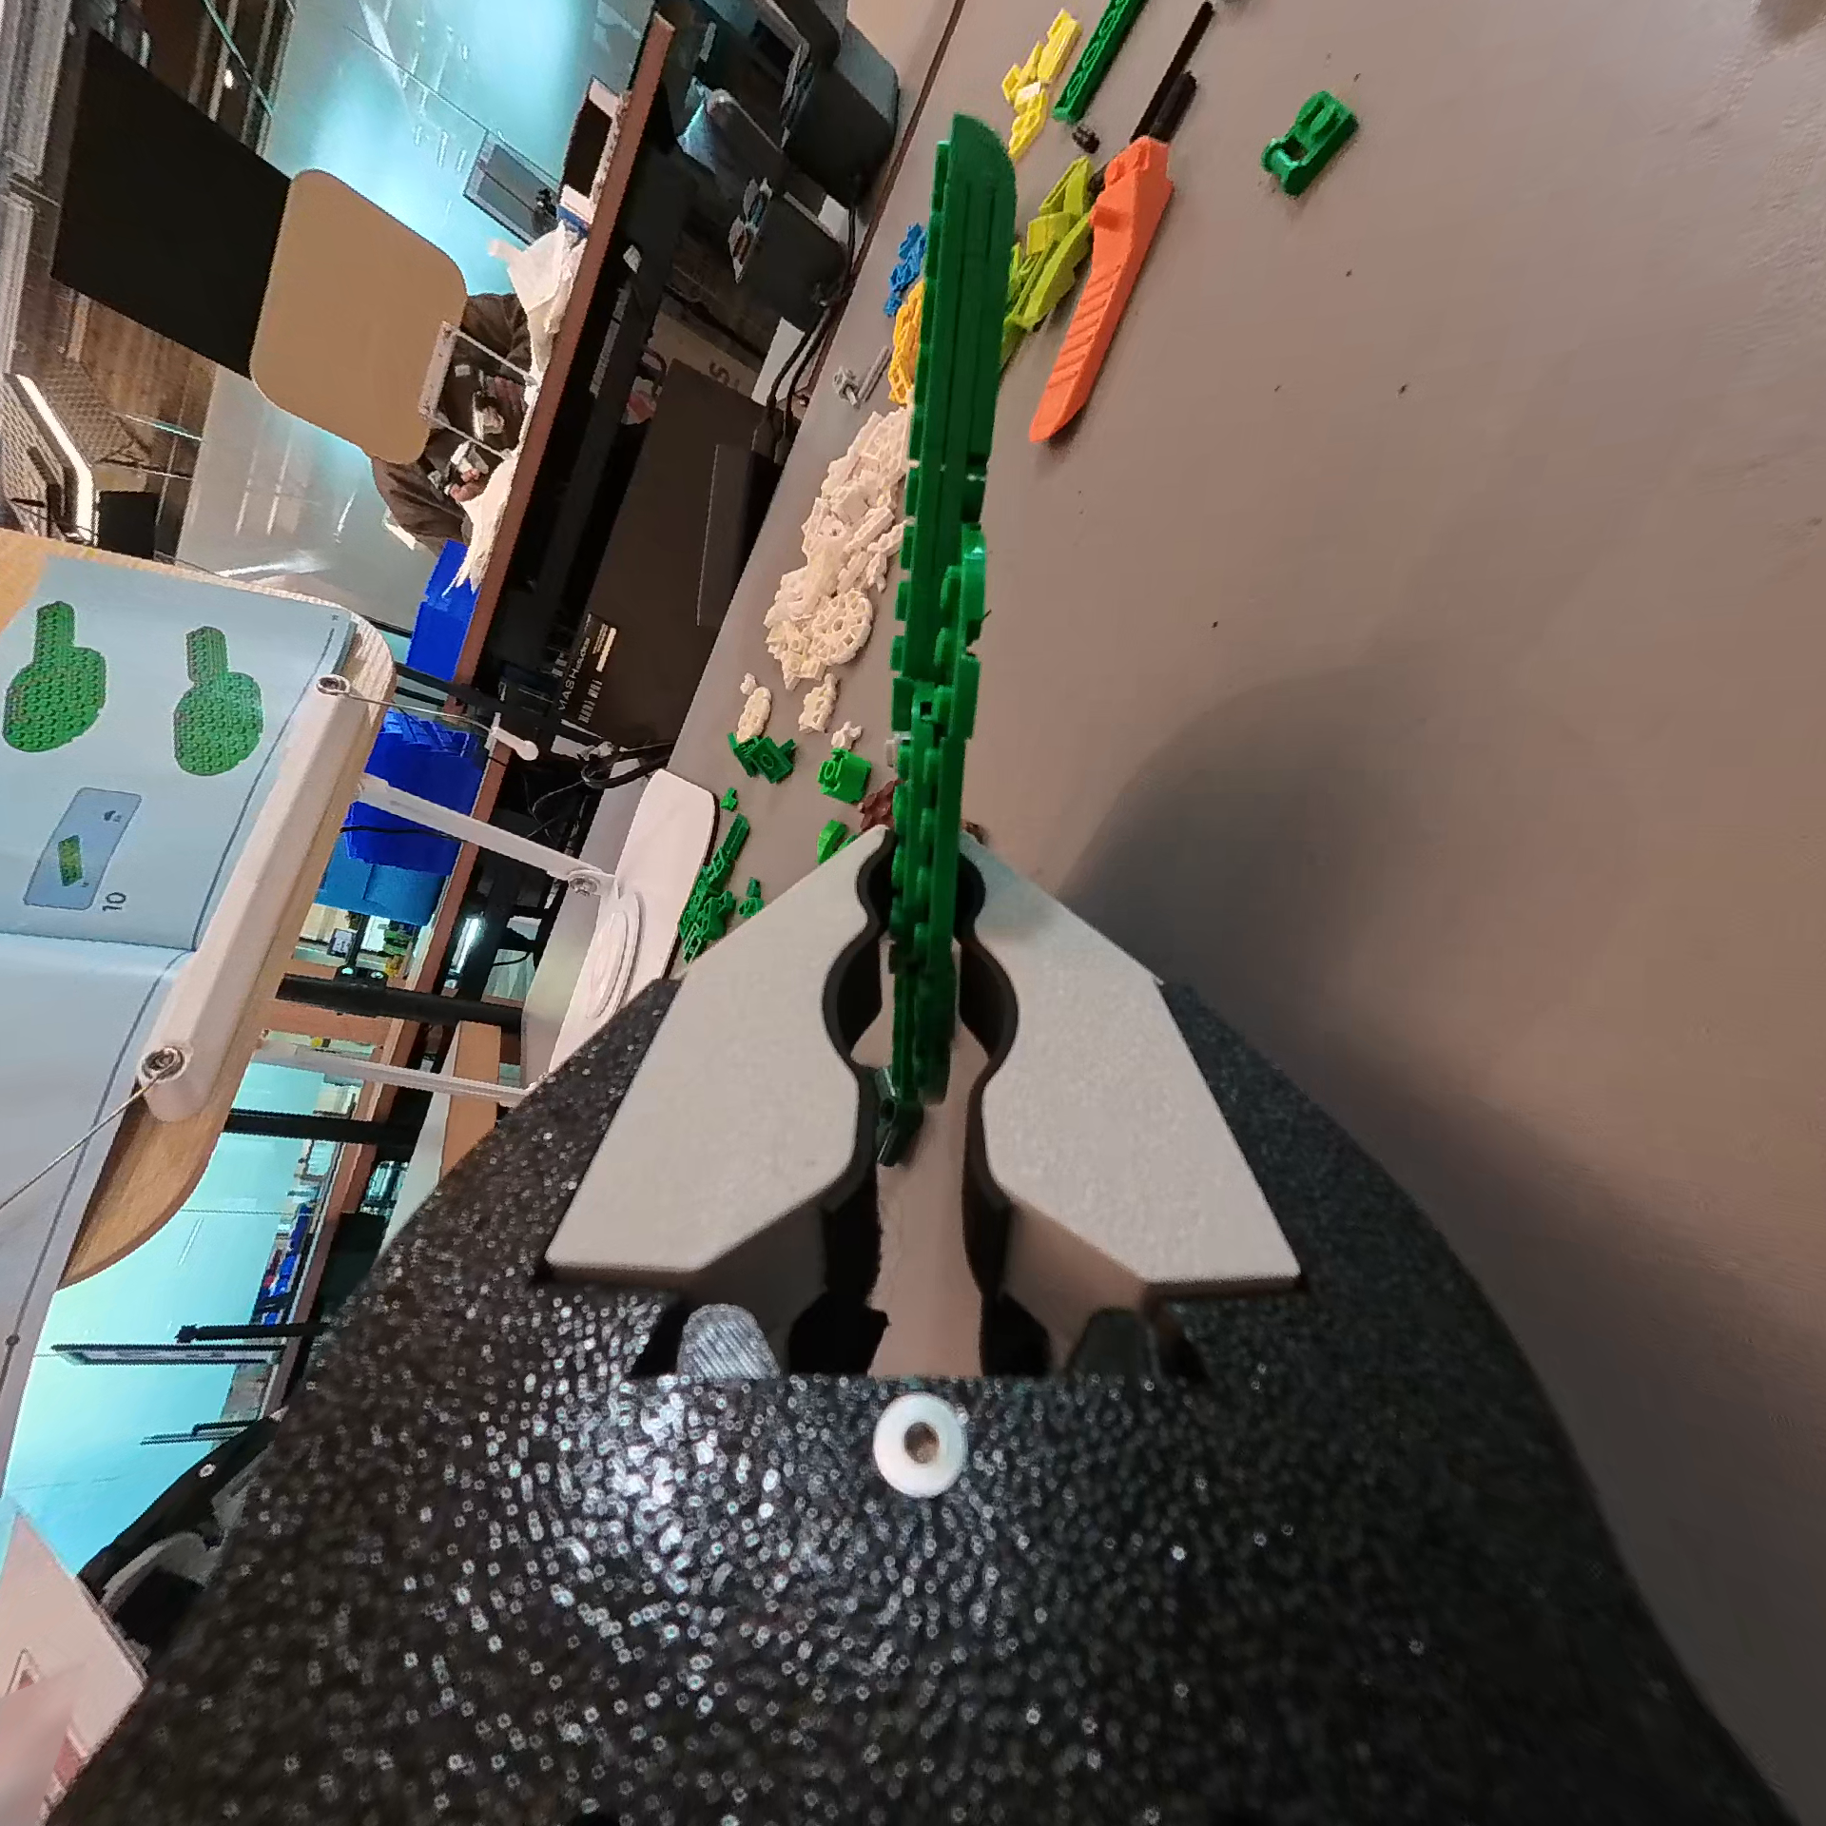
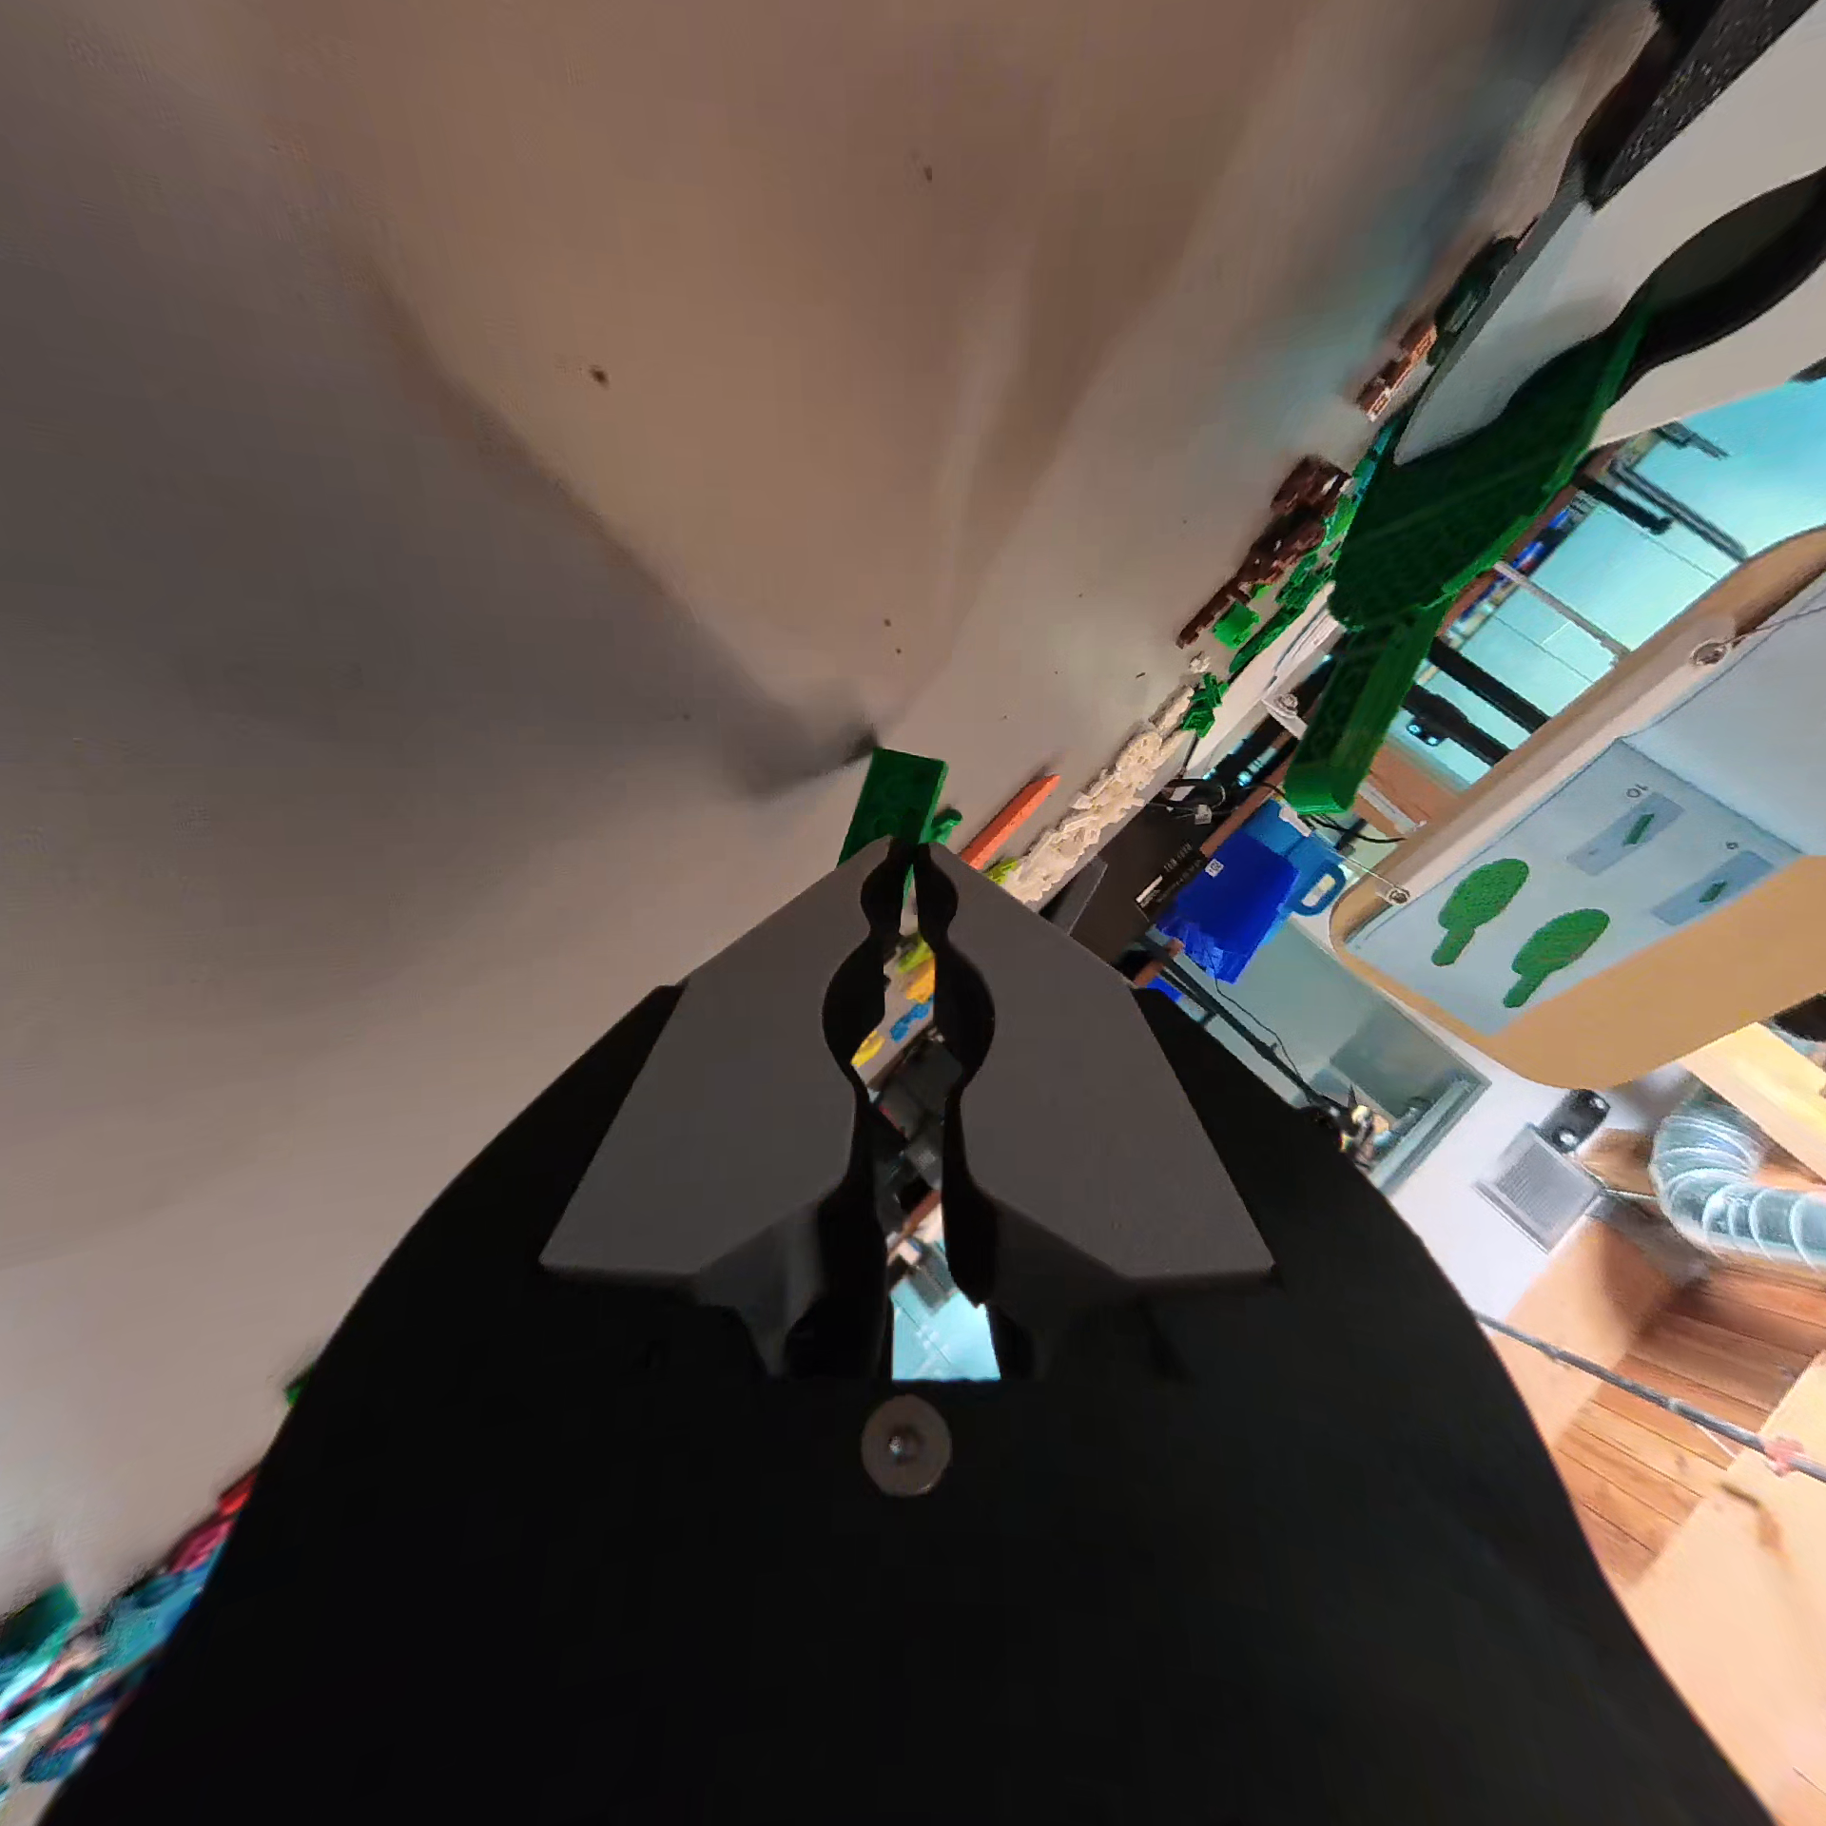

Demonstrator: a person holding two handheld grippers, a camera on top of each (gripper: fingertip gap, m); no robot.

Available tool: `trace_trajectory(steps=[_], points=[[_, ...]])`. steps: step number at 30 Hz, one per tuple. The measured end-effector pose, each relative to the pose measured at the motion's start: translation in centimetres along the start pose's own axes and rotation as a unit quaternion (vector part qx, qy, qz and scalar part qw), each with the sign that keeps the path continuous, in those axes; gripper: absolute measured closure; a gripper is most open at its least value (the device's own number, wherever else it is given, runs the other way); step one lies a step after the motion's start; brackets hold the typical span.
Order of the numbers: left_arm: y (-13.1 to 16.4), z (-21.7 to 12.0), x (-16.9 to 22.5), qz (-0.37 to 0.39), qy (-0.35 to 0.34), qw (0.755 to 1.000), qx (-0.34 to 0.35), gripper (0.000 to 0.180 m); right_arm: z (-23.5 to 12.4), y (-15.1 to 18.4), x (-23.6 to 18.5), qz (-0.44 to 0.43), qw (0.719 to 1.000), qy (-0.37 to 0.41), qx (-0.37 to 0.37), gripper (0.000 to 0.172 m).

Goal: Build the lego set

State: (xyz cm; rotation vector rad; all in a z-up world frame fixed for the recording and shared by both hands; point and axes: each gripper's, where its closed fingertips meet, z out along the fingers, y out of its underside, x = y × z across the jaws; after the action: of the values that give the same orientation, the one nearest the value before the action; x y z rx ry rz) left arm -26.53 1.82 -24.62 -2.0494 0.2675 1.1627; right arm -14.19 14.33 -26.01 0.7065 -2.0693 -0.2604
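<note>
In the left wrist view my left gripper (image 1: 924,860) is shut on a long green plate assembly (image 1: 963,395). I see the assembly edge-on, held above the grey table (image 1: 1433,692) and pointing away from me. The right wrist view shows the same assembly (image 2: 1423,534) as a paddle shape in the other gripper at the upper right. My right gripper (image 2: 911,852) is shut at its tips on a small flat green plate (image 2: 894,800), which sticks out forward just above the table (image 2: 494,494).
On the table lie an orange brick separator (image 1: 1102,296), a heap of white pieces (image 1: 840,573), lime and yellow pieces (image 1: 1047,237) and small green pieces (image 1: 761,756). An open instruction booklet (image 1: 148,790) rests on a stand at the left. Blue bins (image 1: 415,790) stand beyond the table edge. My hands' fingertips stand some 20 centimeters from each other.
</note>
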Motion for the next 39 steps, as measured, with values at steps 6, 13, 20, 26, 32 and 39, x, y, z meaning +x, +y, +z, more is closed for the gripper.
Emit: trace_trajectory(steps=[6, 13, 20, 26, 32, 39], points=[[0.0, 0.0, 0.1, 0.001, 0.001, 1.000, 0.001, 0.174, -1.7, -2.3, -1.4, -0.036, 0.999, -0.006, 0.032, 0.172], [-0.2, 0.0, 0.2, 0.005, 0.003, 1.000, 0.003, 0.175, -4.6, -4.0, -1.6, 0.321, 0.911, -0.186, 0.179, 0.141], [-1.0, 0.1, 0.7, 0.038, 0.002, 0.999, 0.008, 0.174, 2.2, 5.2, 11.4, 0.584, 0.789, -0.087, 0.167, 0.147], [-1.1, 0.1, 1.0, 0.062, 0.005, 0.998, 0.014, 0.174, 14.9, 5.6, 18.9, 0.646, 0.729, -0.164, 0.155, 0.152], [-0.9, 0.0, 0.9, 0.053, 0.009, 0.998, 0.018, 0.175, 26.2, 6.9, 20.0, 0.655, 0.724, -0.197, 0.091, 0.163], [-1.4, -0.1, 1.2, 0.050, 0.016, 0.998, 0.029, 0.174, 28.6, 5.4, 17.8, 0.615, 0.731, -0.279, 0.094, 0.164]])
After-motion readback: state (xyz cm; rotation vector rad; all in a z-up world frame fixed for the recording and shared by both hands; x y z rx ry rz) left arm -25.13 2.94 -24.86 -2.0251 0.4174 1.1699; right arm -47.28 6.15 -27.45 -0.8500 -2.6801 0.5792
